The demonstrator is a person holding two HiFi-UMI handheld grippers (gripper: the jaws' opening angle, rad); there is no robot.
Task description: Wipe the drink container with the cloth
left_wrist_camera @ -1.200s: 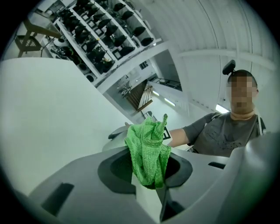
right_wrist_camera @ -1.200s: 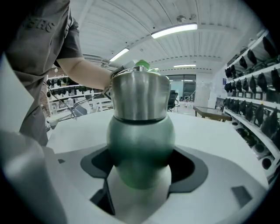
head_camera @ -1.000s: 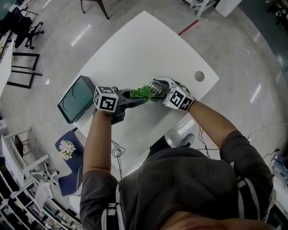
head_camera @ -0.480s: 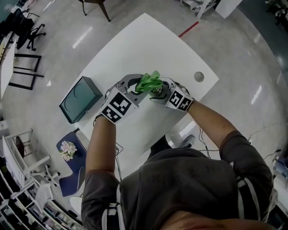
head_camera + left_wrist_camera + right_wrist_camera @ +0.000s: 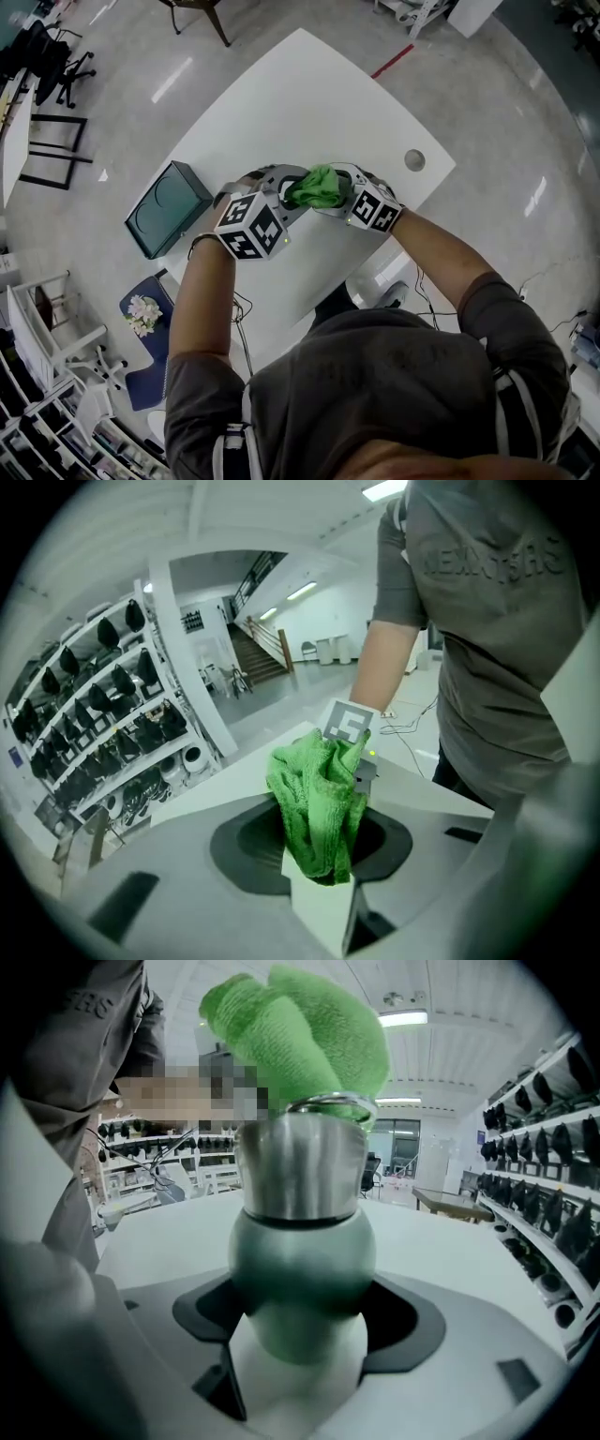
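**Change against the earlier frames.** A second ago the green cloth (image 5: 319, 186) was held at the left of the drink container (image 5: 302, 1232), and the container's open mouth could be seen from above. Half a second ago the cloth had been lifted toward the upper left of the mouth. It is now laid over the mouth, which is fully covered in the head view. The left gripper (image 5: 291, 192) has been rolled, so that two faces of its marker cube are shown at the frame centre. Its jaws are clenched on the lower end of the cloth. The right gripper (image 5: 349, 195) is unchanged in place. The rounded lower body of the container is clamped between its widely spread jaws, and the container is held upright above the white table (image 5: 309, 103). In the right gripper view the cloth is seen resting on the steel rim.

**Surroundings.** A dark green box (image 5: 167, 208) lies at the table's left edge, well apart from both grippers and unmoved. A round hole (image 5: 413, 159) is seen near the table's right corner.

**Obstruction.** In the left gripper view the container is hidden behind the bunched cloth, and only the right gripper's marker cube is visible above it. Shelves (image 5: 103, 714) fill the left of that view.
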